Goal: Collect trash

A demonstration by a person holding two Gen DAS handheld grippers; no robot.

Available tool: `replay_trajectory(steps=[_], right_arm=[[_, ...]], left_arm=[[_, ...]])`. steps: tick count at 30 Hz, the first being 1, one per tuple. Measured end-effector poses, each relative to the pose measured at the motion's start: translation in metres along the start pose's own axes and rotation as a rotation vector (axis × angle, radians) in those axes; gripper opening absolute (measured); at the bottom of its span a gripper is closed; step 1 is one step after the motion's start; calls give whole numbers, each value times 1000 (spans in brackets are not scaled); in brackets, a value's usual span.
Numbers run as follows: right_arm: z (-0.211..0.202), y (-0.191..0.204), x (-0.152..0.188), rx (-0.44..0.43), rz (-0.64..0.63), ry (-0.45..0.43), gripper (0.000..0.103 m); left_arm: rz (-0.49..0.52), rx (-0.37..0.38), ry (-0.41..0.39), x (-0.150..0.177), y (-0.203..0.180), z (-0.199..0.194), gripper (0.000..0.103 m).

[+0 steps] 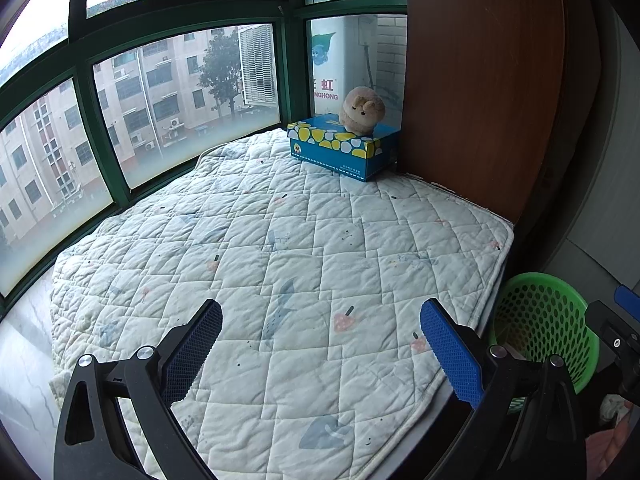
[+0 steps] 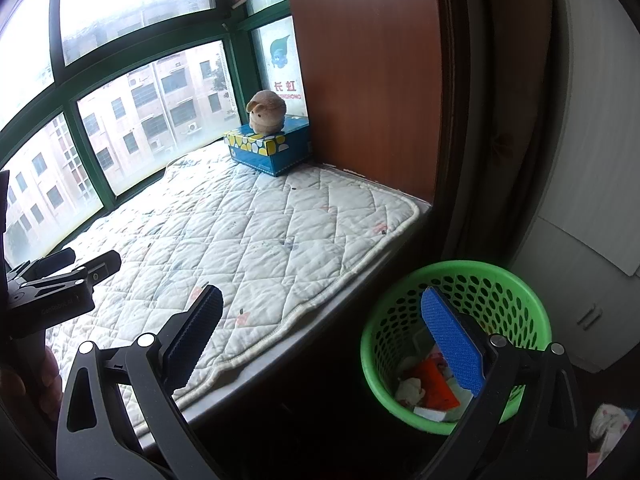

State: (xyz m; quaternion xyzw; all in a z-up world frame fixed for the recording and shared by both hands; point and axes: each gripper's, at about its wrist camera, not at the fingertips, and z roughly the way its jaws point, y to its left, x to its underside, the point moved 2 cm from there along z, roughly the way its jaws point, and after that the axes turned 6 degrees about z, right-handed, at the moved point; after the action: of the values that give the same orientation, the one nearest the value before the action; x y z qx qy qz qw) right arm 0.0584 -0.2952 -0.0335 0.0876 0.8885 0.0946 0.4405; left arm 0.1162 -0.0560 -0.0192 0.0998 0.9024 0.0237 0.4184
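A green perforated trash basket stands on the floor beside the quilted window seat; it also shows in the left wrist view. Inside it lie crumpled white paper, an orange wrapper and other scraps. My right gripper is open and empty, its right finger over the basket's mouth. My left gripper is open and empty above the quilted pad; it also shows at the left of the right wrist view. No loose trash shows on the pad.
A blue tissue box with a tan plush toy on it sits at the pad's far corner by the green-framed window. A brown wooden panel borders the seat on the right. White cabinets stand behind the basket.
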Motion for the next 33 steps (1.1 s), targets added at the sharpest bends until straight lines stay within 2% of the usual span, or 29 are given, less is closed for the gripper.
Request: replay_trajectory(steps=[33], right_arm=[[7, 5, -1, -8, -32, 7, 98]], left_arm=[[-9, -27, -5, -1, 3, 1, 96]])
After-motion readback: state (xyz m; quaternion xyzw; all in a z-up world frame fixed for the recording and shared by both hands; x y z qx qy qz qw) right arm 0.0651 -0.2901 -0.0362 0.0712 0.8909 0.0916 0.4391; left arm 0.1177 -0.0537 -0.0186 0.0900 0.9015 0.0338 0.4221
